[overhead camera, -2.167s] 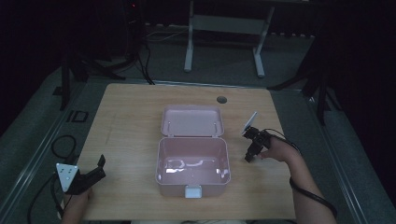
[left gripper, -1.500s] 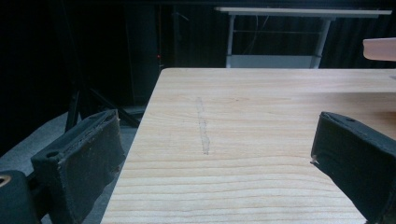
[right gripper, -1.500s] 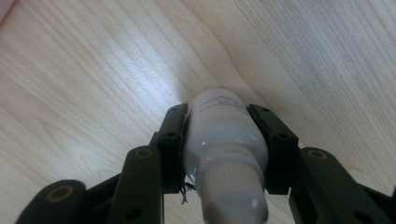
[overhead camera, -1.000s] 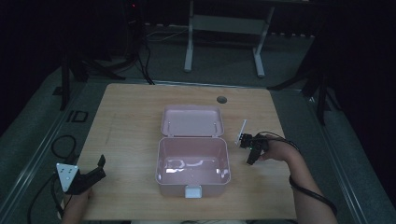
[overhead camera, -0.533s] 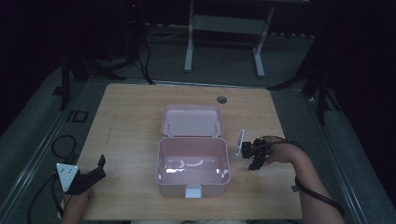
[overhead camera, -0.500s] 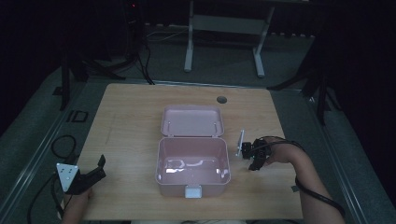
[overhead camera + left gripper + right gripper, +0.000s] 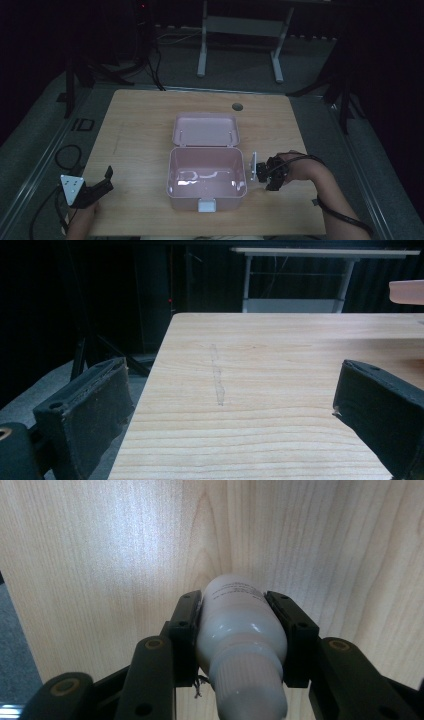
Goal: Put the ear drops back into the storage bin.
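Over the wooden bench [image 7: 140, 130], the right gripper [image 7: 235, 630], clamped on a white bottle [image 7: 240, 630], could clip the pink box's [image 7: 172, 175] rim; the left gripper [image 7: 225, 405] is open, empty.

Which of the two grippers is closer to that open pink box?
The right. The right gripper, clamped on a white bottle, sits just off the right wall of the pink box. The left gripper rests well away, near the table's front left corner.

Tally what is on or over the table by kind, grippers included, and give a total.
Pink box, lid open: 1
White bottle, held over the table: 1
Gripper: 2, the left gripper open, the right gripper shut on the white bottle
Total: 4
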